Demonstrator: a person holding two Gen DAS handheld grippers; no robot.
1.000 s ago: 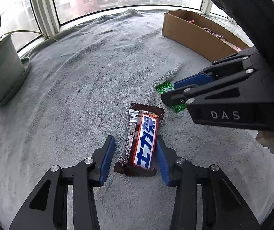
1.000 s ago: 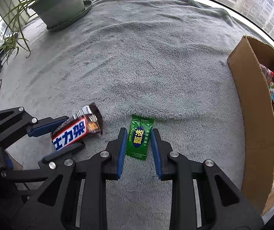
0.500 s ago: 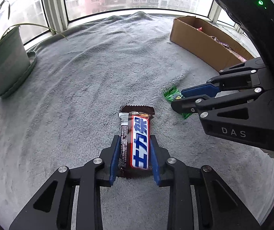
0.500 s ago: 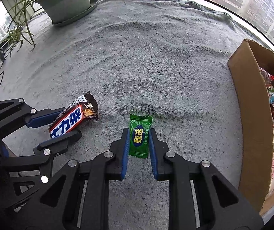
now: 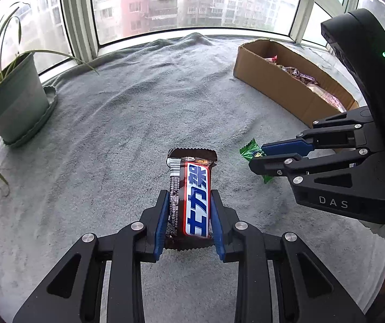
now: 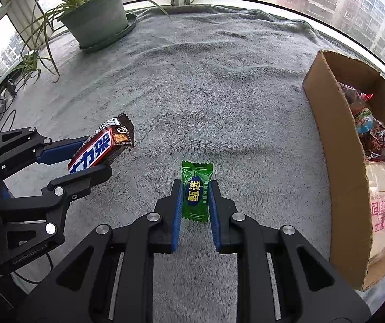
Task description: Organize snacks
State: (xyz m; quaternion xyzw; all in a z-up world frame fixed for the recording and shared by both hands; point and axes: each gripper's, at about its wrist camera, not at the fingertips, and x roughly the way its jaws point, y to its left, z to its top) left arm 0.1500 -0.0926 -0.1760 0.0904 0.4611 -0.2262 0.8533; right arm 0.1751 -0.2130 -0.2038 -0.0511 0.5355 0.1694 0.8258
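Left tool [image 5: 189,210] is clamped on the brown chocolate bar [image 5: 191,196], blue pads pressing both long sides, bar lifted off the grey blanket [image 5: 138,113]. Right tool [image 6: 194,202] pinches the little green candy packet [image 6: 195,189] the same way, upright between its pads. Further off on the right sits the cardboard box [image 6: 335,140], already stuffed with snack bags [image 6: 372,134]. Potted plant [image 6: 95,18] sits way back by the window.
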